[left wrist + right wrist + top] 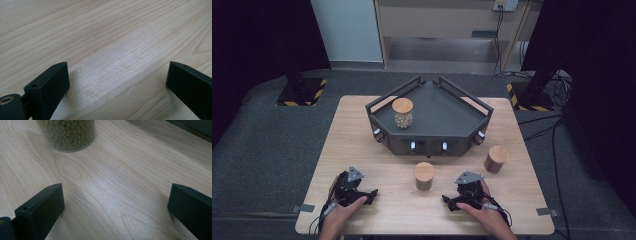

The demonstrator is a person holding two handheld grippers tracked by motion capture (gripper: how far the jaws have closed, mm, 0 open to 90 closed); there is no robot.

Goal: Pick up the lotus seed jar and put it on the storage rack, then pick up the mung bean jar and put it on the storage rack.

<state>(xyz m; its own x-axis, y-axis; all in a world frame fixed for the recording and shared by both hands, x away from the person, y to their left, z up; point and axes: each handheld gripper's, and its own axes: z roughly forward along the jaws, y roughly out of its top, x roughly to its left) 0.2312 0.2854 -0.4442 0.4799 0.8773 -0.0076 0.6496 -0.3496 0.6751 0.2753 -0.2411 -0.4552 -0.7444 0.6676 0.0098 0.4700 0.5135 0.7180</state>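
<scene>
Three glass jars with round wooden lids are in the high view. One with pale beans stands inside the dark angular tray. A jar of green beans stands on the table in front of the tray, and a brownish jar stands at the right. My left gripper rests low at the table's front left, open, with bare wood between its jaws. My right gripper sits at the front right, open and with nothing in it. The green bean jar stands a little beyond its left jaw.
The light wooden table ends just behind both hands. The tray has raised rails and several small knobs along its front wall. Beyond the table lie grey floor, stand bases with striped tape and cables.
</scene>
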